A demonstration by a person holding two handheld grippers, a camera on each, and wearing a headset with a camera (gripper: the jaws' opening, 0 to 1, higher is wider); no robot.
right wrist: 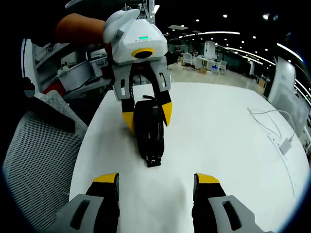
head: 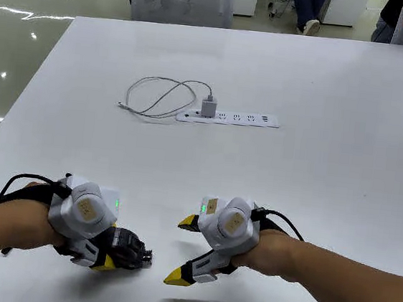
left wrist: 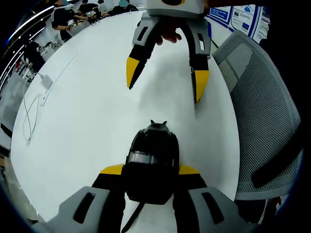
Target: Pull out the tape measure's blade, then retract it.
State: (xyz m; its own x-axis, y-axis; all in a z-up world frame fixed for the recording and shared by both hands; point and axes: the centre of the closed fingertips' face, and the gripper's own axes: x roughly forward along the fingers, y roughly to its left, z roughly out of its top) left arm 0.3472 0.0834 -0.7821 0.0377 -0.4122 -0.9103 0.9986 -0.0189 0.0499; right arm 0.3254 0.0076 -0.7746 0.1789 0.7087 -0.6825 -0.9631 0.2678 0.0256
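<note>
A black tape measure (head: 130,249) sits low over the white table (head: 315,163), and my left gripper (head: 114,250) is shut on its body. In the left gripper view the case (left wrist: 152,162) fills the gap between the yellow-tipped jaws of the left gripper (left wrist: 150,170). Its blade hook (right wrist: 154,162) points toward my right gripper, and no blade length shows. My right gripper (head: 181,251) stands open a short way to the right, facing the tape measure, with nothing between its fingers. It appears again as the right gripper (left wrist: 166,80) and as the right gripper (right wrist: 156,179). The left gripper (right wrist: 147,115) holds the tape measure (right wrist: 148,128).
A white power strip (head: 228,117) with a charger (head: 209,108) and a looped cable (head: 160,96) lies mid-table, well beyond the grippers. A grey mesh chair (left wrist: 262,97) stands at the near table edge. People sit and stand far behind the table.
</note>
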